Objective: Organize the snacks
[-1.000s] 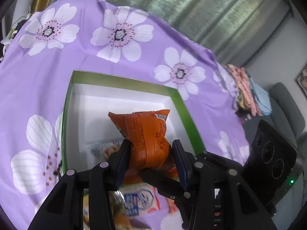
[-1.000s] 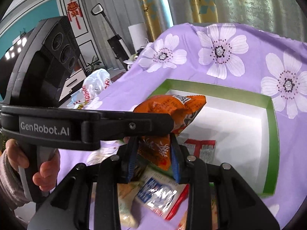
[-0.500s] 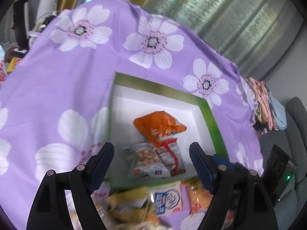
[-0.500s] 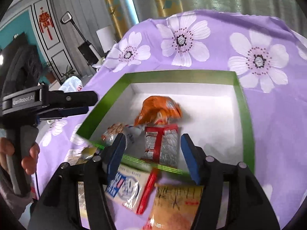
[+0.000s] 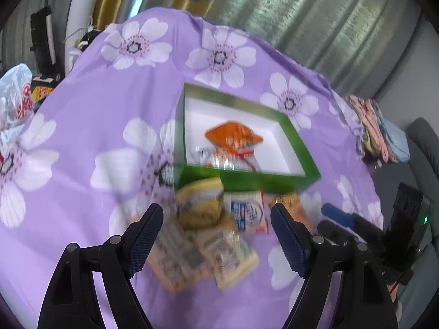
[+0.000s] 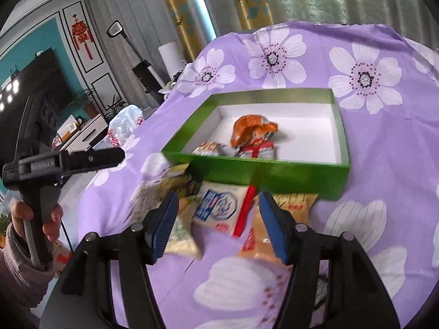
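A green box (image 5: 247,181) (image 6: 269,174) with a white inside sits on the purple flowered cloth. In it lie an orange snack bag (image 5: 233,135) (image 6: 253,130), a red-and-silver packet (image 6: 256,150) and a pale packet (image 6: 210,148). Several loose packets lie in front of the box, among them a white-and-blue one (image 5: 247,213) (image 6: 219,205) and a yellow one (image 5: 200,203). My left gripper (image 5: 216,235) is open and empty above the loose packets. My right gripper (image 6: 219,224) is open and empty over the white-and-blue packet.
The cloth-covered table (image 5: 96,109) drops off at its left and far edges. A white plastic bag (image 5: 13,96) (image 6: 124,126) lies beyond the left edge. Folded cloths (image 5: 376,126) sit at the right. The left gripper's body (image 6: 63,161) shows in the right wrist view.
Both grippers let go of the orange bag, which now lies in the box. Both opened wide and pulled back and up from the box to over the loose packets.
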Demonstrator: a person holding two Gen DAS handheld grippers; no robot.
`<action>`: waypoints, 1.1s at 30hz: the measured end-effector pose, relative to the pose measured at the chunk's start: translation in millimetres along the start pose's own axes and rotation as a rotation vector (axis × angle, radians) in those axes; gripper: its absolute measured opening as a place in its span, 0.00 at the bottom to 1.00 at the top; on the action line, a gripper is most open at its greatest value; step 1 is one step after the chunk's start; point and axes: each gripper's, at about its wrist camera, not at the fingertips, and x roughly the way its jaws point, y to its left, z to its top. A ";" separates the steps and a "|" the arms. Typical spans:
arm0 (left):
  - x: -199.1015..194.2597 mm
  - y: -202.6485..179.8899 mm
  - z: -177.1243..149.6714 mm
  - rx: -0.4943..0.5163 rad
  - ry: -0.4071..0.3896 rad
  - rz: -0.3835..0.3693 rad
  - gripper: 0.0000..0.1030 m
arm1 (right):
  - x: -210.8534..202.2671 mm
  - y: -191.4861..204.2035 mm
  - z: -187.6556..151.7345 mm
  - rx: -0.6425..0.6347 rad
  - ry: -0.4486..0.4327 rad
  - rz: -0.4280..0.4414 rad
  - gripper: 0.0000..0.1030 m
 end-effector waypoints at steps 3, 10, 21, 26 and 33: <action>-2.0 -0.5 -18.0 -0.002 0.022 -0.034 0.78 | -3.8 8.1 -10.7 -0.001 0.014 0.015 0.60; 6.9 -7.1 -57.4 0.005 0.073 -0.117 0.78 | -0.2 26.6 -40.1 -0.015 0.065 0.038 0.60; 18.2 -3.4 -66.0 -0.017 0.103 -0.142 0.78 | 15.5 39.9 -59.0 -0.044 0.122 0.048 0.60; 19.9 5.5 -61.5 -0.039 0.097 -0.141 0.78 | 22.7 40.7 -58.1 -0.046 0.129 0.056 0.60; 16.0 41.1 -56.7 -0.123 0.058 -0.035 0.78 | 36.3 64.5 -57.0 -0.062 0.142 0.240 0.60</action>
